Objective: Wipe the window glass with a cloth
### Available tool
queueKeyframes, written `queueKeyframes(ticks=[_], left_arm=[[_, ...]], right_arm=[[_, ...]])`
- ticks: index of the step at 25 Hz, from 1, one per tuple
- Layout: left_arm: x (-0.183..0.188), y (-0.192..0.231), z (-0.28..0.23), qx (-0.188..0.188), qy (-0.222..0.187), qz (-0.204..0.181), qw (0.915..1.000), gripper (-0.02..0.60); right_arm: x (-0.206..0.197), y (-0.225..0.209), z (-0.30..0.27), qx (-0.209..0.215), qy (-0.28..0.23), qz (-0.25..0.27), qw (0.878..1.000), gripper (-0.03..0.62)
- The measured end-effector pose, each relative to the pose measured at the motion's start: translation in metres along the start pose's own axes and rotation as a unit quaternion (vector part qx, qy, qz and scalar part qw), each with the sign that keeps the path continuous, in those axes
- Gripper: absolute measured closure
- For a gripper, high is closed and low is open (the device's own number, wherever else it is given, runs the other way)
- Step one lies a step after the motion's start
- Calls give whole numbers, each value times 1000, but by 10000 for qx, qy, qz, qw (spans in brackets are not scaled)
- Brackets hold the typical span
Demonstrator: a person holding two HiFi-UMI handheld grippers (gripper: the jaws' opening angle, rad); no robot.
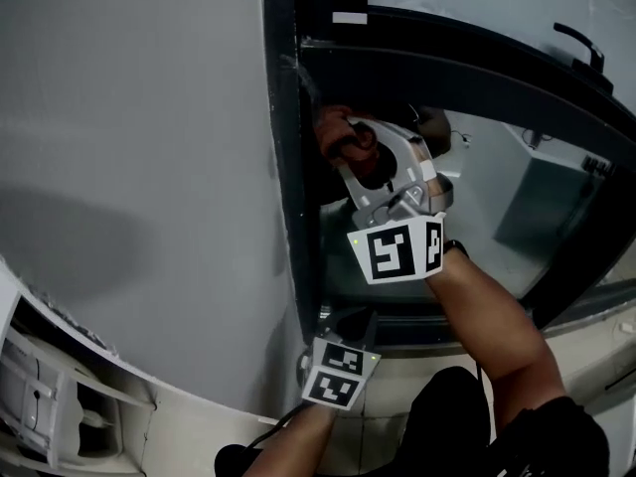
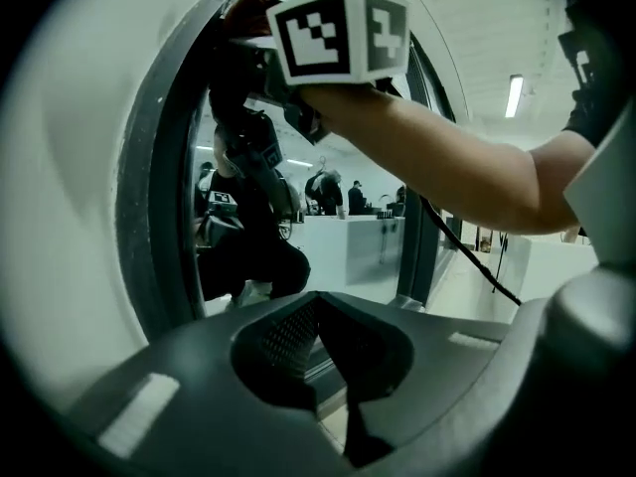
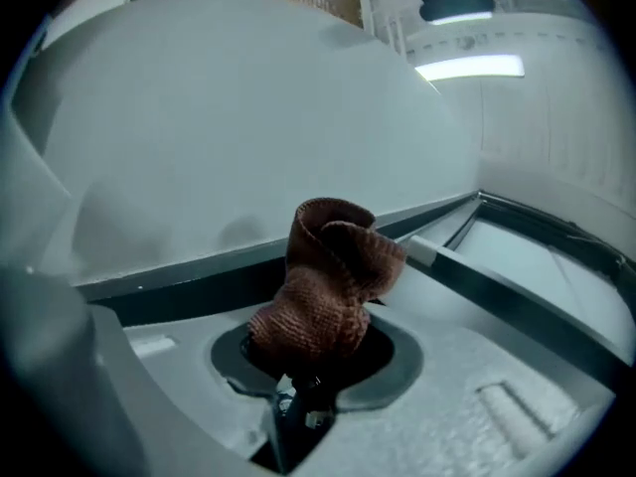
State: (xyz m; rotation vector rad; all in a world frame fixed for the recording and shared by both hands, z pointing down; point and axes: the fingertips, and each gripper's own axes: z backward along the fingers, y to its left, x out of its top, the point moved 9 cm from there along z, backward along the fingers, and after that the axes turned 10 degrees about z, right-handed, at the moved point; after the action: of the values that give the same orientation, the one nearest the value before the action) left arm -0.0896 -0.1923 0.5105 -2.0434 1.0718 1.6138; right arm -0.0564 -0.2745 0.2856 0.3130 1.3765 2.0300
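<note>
A brown knitted cloth (image 1: 343, 137) is pressed at the upper left corner of the window glass (image 1: 497, 197), right by the dark frame (image 1: 288, 167). My right gripper (image 1: 350, 157) is shut on it. In the right gripper view the cloth (image 3: 328, 286) bunches up out of the right gripper (image 3: 303, 371), next to the dark frame (image 3: 179, 271). My left gripper (image 1: 346, 331) sits low at the frame's bottom edge with its jaws together and nothing in them. The left gripper view shows the left gripper (image 2: 333, 366) pointing at the glass (image 2: 348, 237), with the right gripper's marker cube (image 2: 338, 33) overhead.
A plain grey wall (image 1: 139, 167) fills the left side. A black window handle (image 1: 581, 43) sits at the top right of the frame. A white slatted fixture (image 1: 40, 396) lies at the bottom left. The glass reflects a person (image 2: 243, 237).
</note>
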Motion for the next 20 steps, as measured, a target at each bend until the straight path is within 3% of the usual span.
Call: queueKeyframes(ticks=[7,20], left_arm=[[-29,-9,3,-101,56,133,9998,565],[-45,1,8,65,56,249,9997,565]], right_arm=[[-32,8,-34,75,627,-622,9961,511],[-28,36,-32,144,683,-1220,9901,513]])
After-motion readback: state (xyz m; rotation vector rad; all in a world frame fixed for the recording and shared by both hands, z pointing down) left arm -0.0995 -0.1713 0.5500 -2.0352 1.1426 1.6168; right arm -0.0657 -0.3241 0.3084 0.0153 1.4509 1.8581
